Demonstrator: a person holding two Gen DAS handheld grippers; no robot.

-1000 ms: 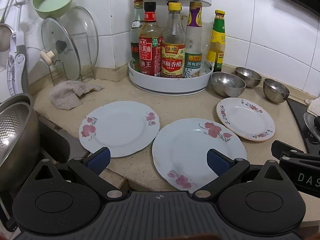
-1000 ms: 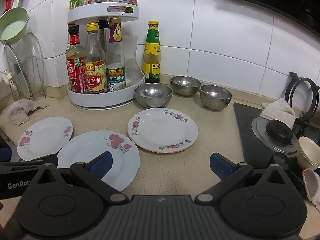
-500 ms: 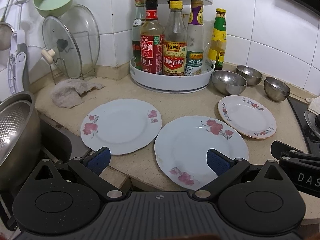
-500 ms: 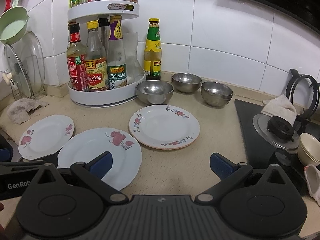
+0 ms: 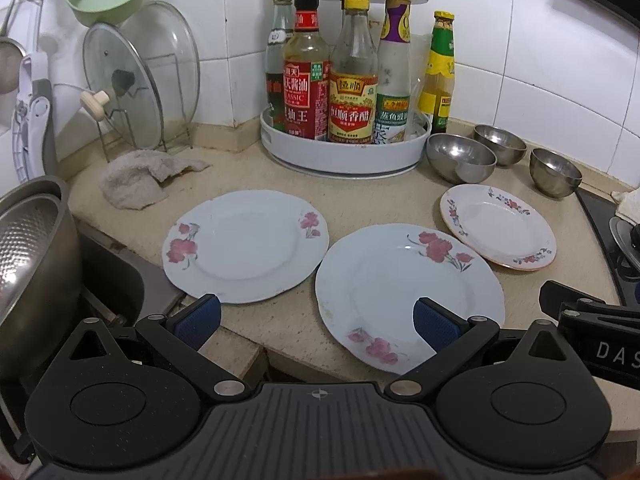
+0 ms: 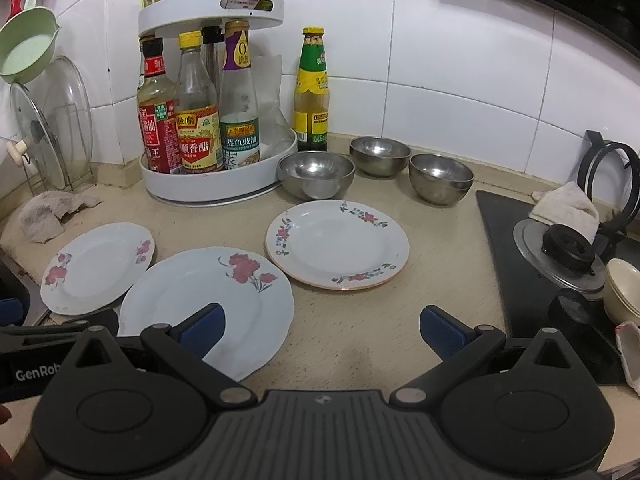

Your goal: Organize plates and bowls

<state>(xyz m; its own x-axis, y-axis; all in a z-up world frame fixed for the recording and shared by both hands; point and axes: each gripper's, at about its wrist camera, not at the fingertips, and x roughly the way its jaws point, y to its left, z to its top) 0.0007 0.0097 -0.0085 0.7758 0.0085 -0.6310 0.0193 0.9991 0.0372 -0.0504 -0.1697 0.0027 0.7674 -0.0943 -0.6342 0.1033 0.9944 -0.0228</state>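
Observation:
Three flowered plates lie flat on the beige counter: a left plate (image 5: 244, 244) (image 6: 96, 266), a large middle plate (image 5: 404, 292) (image 6: 208, 300) and a smaller right plate (image 5: 498, 226) (image 6: 338, 244). Three steel bowls stand behind them: one (image 5: 460, 158) (image 6: 316, 174), a second (image 5: 500, 144) (image 6: 380, 155) and a third (image 5: 555, 172) (image 6: 441, 178). My left gripper (image 5: 318, 318) is open and empty, near the front edges of the left and middle plates. My right gripper (image 6: 320, 326) is open and empty, in front of the right plate.
A white turntable rack of sauce bottles (image 5: 344, 152) (image 6: 216, 184) stands at the back. A green bottle (image 6: 312, 92), a cloth (image 5: 140, 176), glass lids in a rack (image 5: 136, 80), a sink with a steel pot (image 5: 32, 248) at left, and a black hob (image 6: 540, 272) at right.
Both grippers have drifted slightly forward toward the plates and lowered a little. Nothing on the counter has moved; both stay open.

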